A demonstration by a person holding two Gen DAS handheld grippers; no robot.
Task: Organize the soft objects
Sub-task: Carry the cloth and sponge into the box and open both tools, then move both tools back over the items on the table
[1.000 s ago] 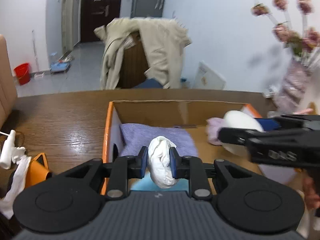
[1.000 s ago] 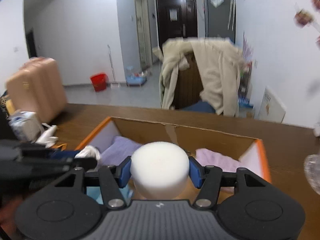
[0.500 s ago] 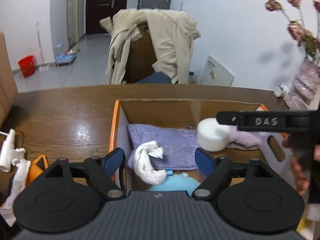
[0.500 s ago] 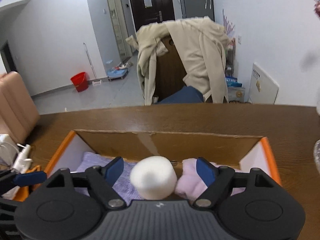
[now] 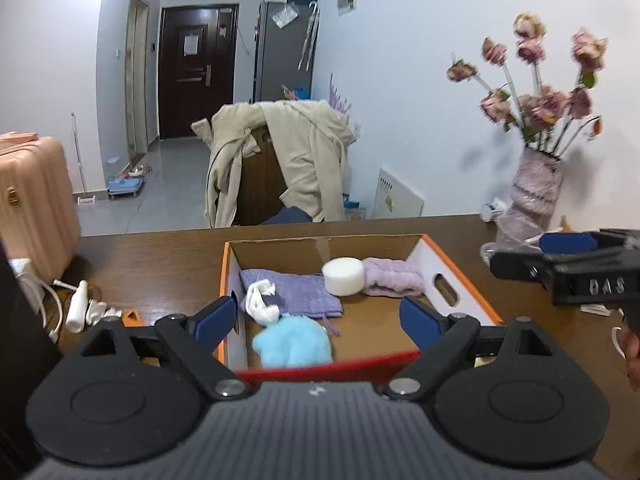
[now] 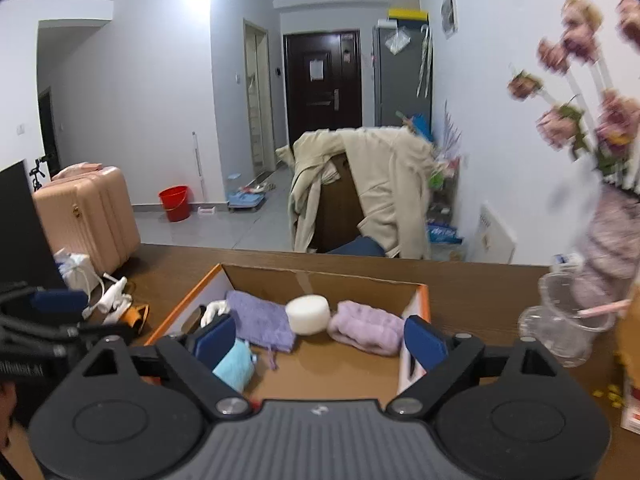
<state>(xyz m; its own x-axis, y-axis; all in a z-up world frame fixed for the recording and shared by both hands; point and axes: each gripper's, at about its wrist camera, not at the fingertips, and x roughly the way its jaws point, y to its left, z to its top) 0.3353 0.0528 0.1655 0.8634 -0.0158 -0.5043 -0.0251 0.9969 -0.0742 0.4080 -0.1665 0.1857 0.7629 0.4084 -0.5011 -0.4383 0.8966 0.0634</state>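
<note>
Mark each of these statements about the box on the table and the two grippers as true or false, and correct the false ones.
1. The white foam cylinder lies inside the cardboard box. True.
2. The left gripper clamps the white cloth. False: its jaws are opening with nothing between the pads; the cloth lies in the box.
3. A light blue fluffy item lies in the box near its front. True.
4. The right gripper holds the lilac plush roll. False: its jaws are opening, empty; the roll rests in the box.

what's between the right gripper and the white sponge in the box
Nothing visible. The right gripper, jaws opening and empty, looks straight at the white sponge, which lies in the open cardboard box between the purple cloth and lilac towel.
</note>
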